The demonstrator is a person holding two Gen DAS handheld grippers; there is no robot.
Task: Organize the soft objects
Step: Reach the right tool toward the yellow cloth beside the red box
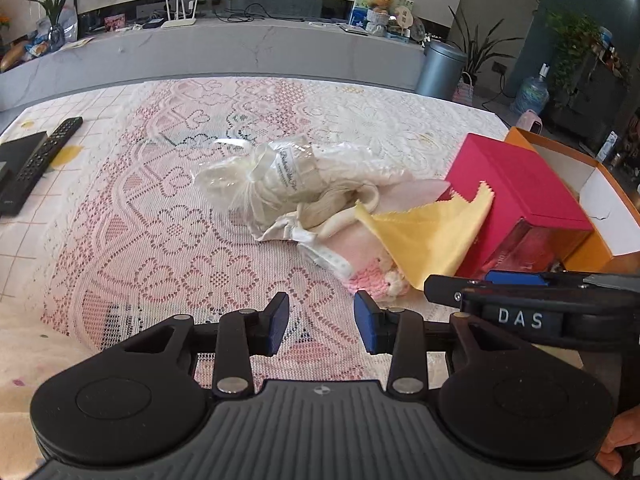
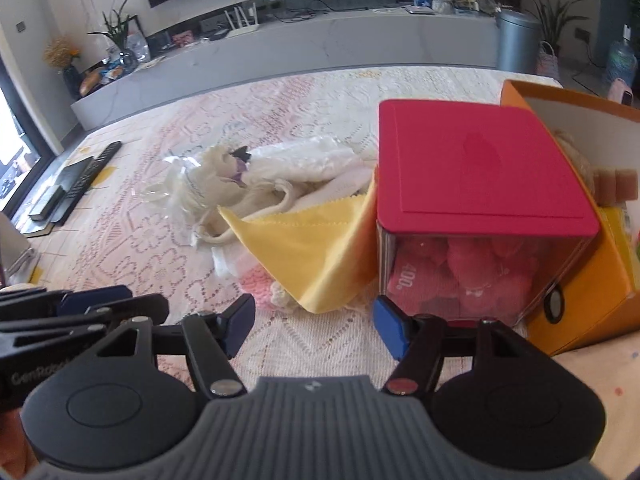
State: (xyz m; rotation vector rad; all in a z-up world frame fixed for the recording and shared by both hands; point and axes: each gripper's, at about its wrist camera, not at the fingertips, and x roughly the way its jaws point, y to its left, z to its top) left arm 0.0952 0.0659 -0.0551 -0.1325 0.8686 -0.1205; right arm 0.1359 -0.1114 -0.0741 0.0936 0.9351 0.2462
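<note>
"DAS" on right hand-held gripper (image 1: 520, 280); "GenRobot", cut off, on left hand-held gripper (image 2: 96, 300); "400." on red card (image 2: 408, 280) inside clear box.

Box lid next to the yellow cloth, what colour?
Red lid, on a clear-walled box; shows best in the right wrist view.

A heap of soft things lies mid-table on the lace cloth. Farthest is a cream plush (image 1: 280, 184) wrapped in clear crinkled plastic, lying on its side. Against its near right side sits a cream drawstring bag (image 1: 320, 216), its cord looped loose. Beneath them spreads a pink fabric (image 1: 360, 240), with a pink knit piece (image 1: 372, 278) at the near edge. A yellow cloth (image 1: 432, 232) with zigzag edges drapes over the heap's right side, its far corner leaning up against the red-lidded box (image 1: 516, 188).
</note>
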